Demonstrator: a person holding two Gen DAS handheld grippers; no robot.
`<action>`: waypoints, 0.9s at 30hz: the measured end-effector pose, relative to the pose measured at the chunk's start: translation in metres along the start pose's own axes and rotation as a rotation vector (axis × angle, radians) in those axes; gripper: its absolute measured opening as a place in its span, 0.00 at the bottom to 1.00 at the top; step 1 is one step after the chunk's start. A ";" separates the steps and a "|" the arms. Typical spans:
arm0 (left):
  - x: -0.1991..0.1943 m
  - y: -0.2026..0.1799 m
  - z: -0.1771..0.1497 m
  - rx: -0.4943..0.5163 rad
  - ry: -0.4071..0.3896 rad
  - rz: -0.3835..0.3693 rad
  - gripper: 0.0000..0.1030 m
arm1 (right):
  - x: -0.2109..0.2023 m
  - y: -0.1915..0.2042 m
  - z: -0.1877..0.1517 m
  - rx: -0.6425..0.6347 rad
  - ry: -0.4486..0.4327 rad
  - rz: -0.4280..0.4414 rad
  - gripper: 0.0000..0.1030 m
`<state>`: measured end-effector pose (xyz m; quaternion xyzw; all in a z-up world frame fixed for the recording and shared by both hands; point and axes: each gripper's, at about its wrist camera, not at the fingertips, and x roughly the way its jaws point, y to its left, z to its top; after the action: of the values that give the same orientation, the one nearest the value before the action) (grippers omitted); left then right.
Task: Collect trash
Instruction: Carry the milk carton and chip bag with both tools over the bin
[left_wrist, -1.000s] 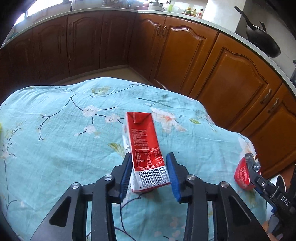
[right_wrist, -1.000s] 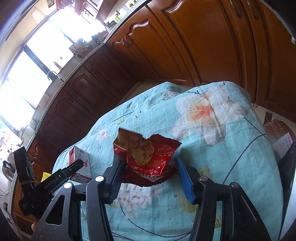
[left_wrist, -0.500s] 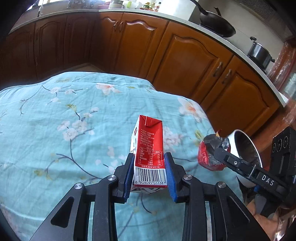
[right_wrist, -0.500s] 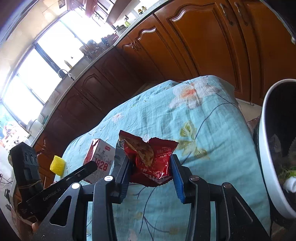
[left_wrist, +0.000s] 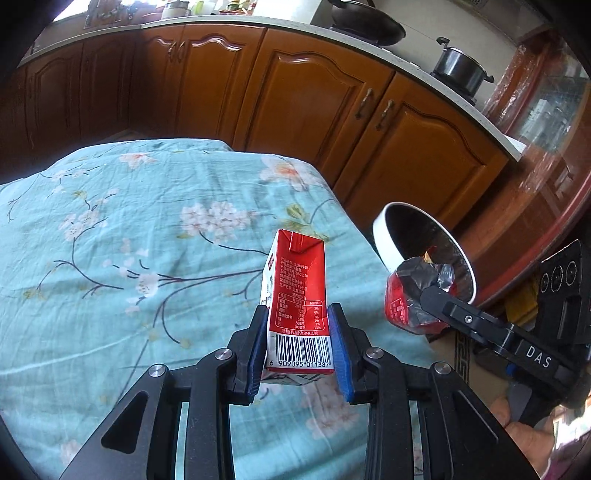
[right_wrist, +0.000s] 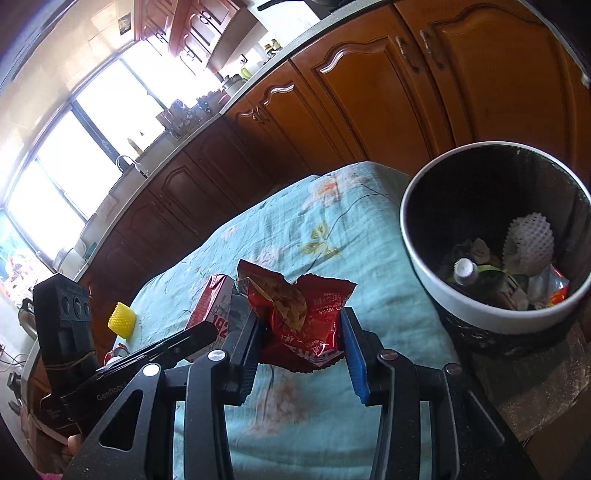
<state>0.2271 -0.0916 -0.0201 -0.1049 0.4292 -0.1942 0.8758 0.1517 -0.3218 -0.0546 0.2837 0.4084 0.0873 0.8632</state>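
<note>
The milk carton (left_wrist: 297, 295) is clamped in the left gripper (left_wrist: 298, 345) above the tablecloth (left_wrist: 110, 240); the red snack wrapper (right_wrist: 306, 317) is pinched by the right gripper (right_wrist: 303, 341), near the bin (right_wrist: 417, 254) at the right. Each piece is best carried fully over the rim before being let go, wrapper first.

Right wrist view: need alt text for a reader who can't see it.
The right claw grips a crumpled red foil snack bag over a teal floral tablecloth, with a white-rimmed black trash bin holding rubbish to the right. At left, the left claw holds a red milk carton near a yellow foam net, with wooden kitchen cabinets behind.
</note>
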 end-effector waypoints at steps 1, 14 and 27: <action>0.000 -0.005 -0.002 0.009 0.004 -0.005 0.30 | -0.005 -0.003 -0.002 0.007 -0.006 -0.003 0.40; 0.005 -0.051 -0.012 0.089 0.042 -0.039 0.30 | -0.048 -0.040 -0.016 0.080 -0.072 -0.039 0.40; 0.014 -0.084 -0.005 0.150 0.045 -0.040 0.30 | -0.072 -0.067 -0.011 0.106 -0.119 -0.068 0.40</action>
<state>0.2095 -0.1733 -0.0039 -0.0433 0.4308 -0.2455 0.8673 0.0904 -0.4002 -0.0508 0.3198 0.3697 0.0189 0.8722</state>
